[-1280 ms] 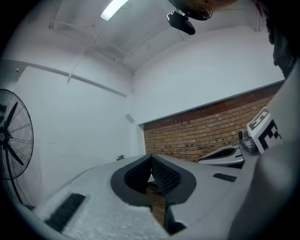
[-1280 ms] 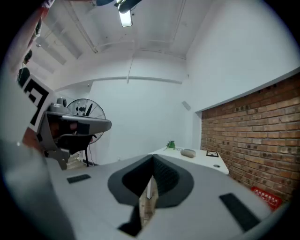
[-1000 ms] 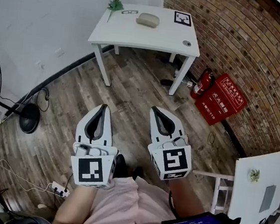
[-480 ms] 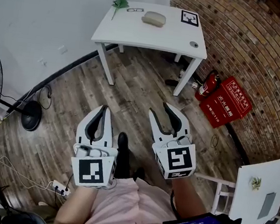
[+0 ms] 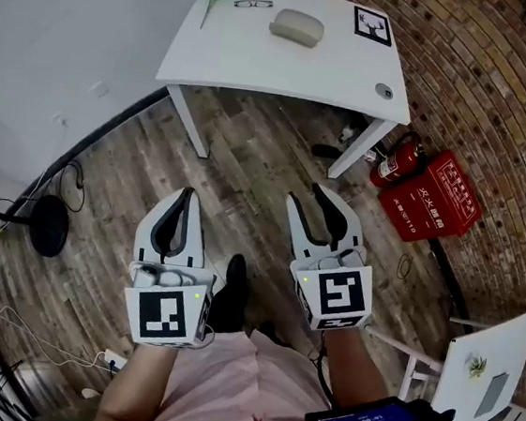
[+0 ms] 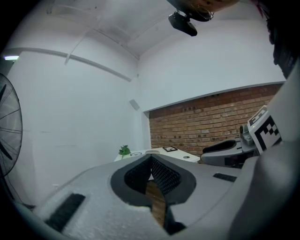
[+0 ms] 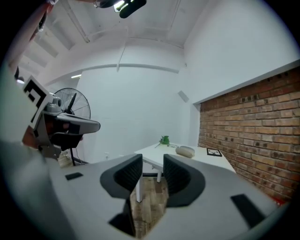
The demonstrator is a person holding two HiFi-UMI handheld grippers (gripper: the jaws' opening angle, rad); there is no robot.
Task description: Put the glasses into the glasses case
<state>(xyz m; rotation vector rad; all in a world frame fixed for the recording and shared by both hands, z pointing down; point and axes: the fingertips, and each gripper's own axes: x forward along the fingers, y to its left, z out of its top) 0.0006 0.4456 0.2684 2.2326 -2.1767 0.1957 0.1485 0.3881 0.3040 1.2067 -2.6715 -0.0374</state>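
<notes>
On table, near far edge: glasses, case.

The left gripper and the right gripper are held side by side, pointing away from the body, on bare forearms. The left gripper's jaws meet at the tips, empty. The right gripper's jaws have just swung apart and eased in slightly, with nothing between them.

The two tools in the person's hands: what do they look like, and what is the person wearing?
The left tool and right tool are alike: pale grey shells, two curved jaws lined with dark ribbed pads, and a cube at the back bearing black-and-white square markers. The person wears a pink top.
</notes>
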